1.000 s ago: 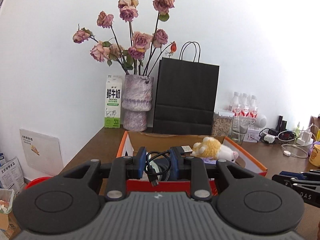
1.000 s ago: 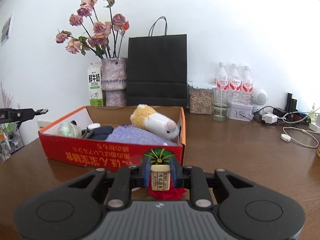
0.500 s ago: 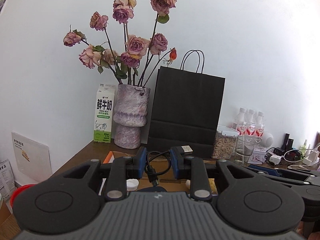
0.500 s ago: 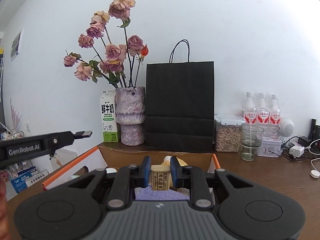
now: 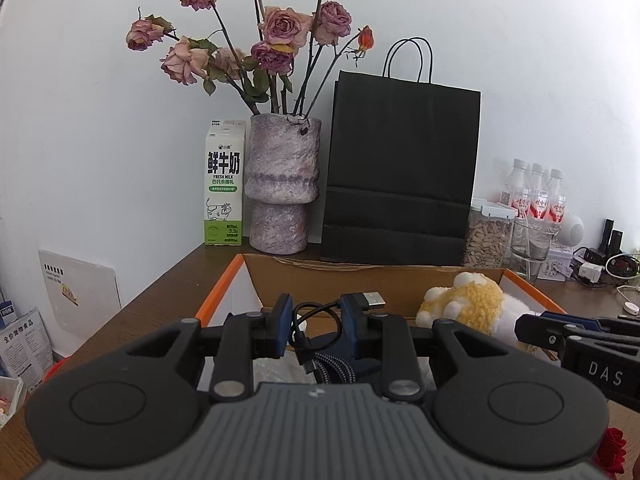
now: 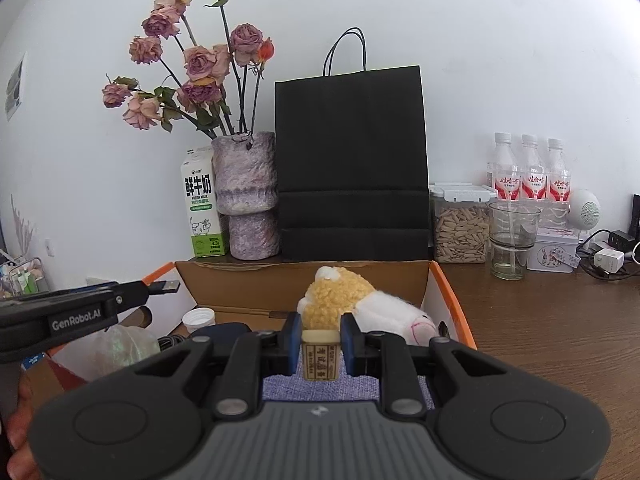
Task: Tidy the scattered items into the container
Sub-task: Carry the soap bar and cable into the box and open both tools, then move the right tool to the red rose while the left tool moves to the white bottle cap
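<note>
Both grippers have closed on the box since a second ago: then its red front wall lay ahead of them, now each hangs over the open interior. I hold the left gripper (image 5: pixel 315 322) over the left part of the box (image 5: pixel 360 280), its pads clamped on a loosely coiled black USB cable (image 5: pixel 316 320), the metal plug jutting past the right pad. I hold the right gripper (image 6: pixel 320 344) over the middle, jaws narrowed onto a small cream tag (image 6: pixel 320 360) with printed characters; what hangs beneath it is hidden by the gripper body. Inside the box I see a yellow-and-white plush toy (image 6: pixel 352 304) at the far right, a purple cloth (image 6: pixel 344 392) below the right gripper, a white cap (image 6: pixel 199 318) and a pale wrapped bundle (image 6: pixel 120 346) at left.

Risks, in my judgement: the cable's slack loops may snag on a pad at release and trail out when I withdraw. The tagged item, dropped on the plush or the sloping cloth, could roll toward the orange rim. The two grippers sit near each other, so a careless sideways retreat could knock them together.
</note>
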The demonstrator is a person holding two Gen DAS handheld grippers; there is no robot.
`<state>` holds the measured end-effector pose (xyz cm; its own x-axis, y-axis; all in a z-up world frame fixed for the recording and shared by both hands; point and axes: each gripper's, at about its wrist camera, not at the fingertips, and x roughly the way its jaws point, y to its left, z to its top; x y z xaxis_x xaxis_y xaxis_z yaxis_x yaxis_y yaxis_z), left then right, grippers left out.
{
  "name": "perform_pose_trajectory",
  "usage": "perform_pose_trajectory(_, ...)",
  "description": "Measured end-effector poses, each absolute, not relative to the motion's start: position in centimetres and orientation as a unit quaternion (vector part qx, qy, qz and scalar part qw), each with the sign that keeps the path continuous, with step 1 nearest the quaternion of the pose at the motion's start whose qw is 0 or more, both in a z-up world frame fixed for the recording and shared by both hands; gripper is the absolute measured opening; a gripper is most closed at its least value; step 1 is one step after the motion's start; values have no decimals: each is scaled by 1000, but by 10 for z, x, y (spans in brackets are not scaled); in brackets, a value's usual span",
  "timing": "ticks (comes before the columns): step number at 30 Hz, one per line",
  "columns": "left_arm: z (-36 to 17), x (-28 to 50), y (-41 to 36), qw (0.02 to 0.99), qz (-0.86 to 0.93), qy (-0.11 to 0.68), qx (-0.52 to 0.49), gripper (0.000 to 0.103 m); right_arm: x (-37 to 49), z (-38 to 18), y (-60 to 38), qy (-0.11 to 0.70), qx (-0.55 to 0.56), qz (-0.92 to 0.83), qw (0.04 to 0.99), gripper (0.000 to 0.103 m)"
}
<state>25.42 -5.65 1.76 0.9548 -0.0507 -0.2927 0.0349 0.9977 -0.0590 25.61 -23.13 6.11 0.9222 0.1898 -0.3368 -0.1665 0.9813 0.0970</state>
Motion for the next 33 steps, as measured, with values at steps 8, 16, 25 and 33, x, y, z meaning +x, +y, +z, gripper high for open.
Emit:
perform_pose_trajectory(8,21,235,-60,995,14,98,-18,103,241,63,-229,148,28,84,985,102)
perform_pose_trajectory(16,20,234,-61,994,22,107,-14,103,235,64,-230,149,23,67,986,103)
perform_pose_trajectory(25,17,232,-63,994,18,105,-3,103,232,62,-229,149,20,65,987,103)
perform_pose_trajectory(33,16,228,-62,995,20,101,-1,103,228,60,-229,148,13,61,987,103)
